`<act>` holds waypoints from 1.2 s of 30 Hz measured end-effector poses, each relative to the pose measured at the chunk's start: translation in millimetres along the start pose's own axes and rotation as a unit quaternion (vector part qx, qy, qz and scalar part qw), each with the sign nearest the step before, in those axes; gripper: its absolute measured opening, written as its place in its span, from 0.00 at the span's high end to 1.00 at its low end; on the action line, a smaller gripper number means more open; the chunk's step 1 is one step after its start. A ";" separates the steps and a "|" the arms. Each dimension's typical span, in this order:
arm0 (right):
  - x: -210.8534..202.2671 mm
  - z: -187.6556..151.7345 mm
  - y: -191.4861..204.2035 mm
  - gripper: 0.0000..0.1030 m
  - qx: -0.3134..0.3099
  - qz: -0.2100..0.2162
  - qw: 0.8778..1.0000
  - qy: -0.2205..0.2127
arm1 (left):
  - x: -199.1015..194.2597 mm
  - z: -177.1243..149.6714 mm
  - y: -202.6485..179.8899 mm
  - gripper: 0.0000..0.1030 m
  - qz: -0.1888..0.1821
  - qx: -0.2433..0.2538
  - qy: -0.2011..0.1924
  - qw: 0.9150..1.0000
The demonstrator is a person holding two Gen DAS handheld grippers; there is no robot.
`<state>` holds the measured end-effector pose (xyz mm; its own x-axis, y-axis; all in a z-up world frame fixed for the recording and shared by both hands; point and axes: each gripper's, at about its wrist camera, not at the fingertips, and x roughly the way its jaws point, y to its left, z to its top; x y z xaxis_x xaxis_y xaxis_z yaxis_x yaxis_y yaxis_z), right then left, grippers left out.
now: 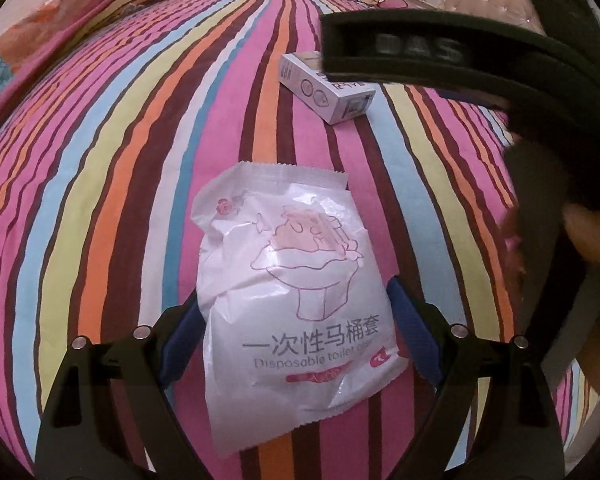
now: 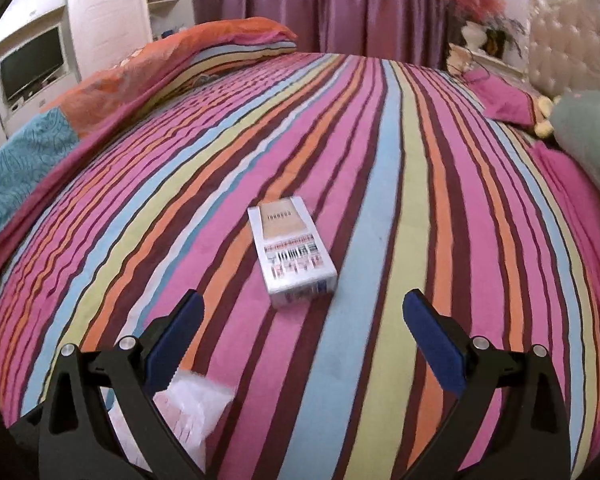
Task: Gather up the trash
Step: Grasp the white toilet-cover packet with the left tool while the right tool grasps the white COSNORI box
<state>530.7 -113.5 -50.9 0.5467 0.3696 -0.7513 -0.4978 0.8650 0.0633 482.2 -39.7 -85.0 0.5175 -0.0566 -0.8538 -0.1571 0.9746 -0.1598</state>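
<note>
Here, left hand-held gripper [image 1: 294, 312] spread wide astride thin white crinkled plastic wrapper [image 1: 296, 300] on striped bedsheet [image 1: 100, 160]; pads not pressing. Light, limp, slippery: best pinched mid-body. Right hand-held gripper [image 2: 304, 312] likewise apart, empty, just short of small stiff white cardboard box [image 2: 292, 248].

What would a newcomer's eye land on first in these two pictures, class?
The striped bedspread fills both views with pink, orange, blue and yellow bands. On it lies a white toilet-cover packet, flat between the open pads of the left hand-held gripper. A small white box lies further up the bed, just ahead of the open right hand-held gripper.
</note>
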 end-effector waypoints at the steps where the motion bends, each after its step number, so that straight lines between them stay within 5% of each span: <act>1: 5.7 2.3 -0.2 0.07 0.001 0.002 1.000 0.004 | 0.1 0.0 0.4 0.17 0.001 -0.005 -0.003 1.000; 14: 59.6 5.6 -0.1 0.07 0.005 -0.021 0.999 0.049 | 5.8 -3.9 -5.2 0.19 0.020 0.037 -0.048 0.998; 19: 66.9 4.9 -2.6 0.09 0.027 -0.015 0.998 0.052 | 5.4 -1.2 0.6 0.29 0.011 0.035 -0.052 0.998; 21: 69.6 4.5 -0.7 0.22 0.023 -0.026 0.998 0.056 | 5.5 -1.0 0.2 0.30 0.012 0.039 -0.052 0.998; 23: 67.8 6.4 -0.4 0.49 0.027 -0.034 0.998 0.052 | 5.8 -1.2 -1.0 0.31 0.015 0.045 -0.054 0.997; 24: 66.1 7.8 -1.3 0.52 0.033 -0.038 0.997 0.052 | 5.6 -1.5 -1.1 0.32 0.016 0.046 -0.055 0.997; 36: 24.2 -23.5 -4.8 0.52 0.089 -0.054 0.992 0.067 | -12.4 -15.8 13.4 0.34 -0.013 0.033 -0.043 0.998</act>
<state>530.6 -116.7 -84.8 0.4901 0.2341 -0.8397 -0.3076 0.9477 0.0846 460.4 -29.3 -84.4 0.5917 -0.0652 -0.8035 -0.0894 0.9853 -0.1457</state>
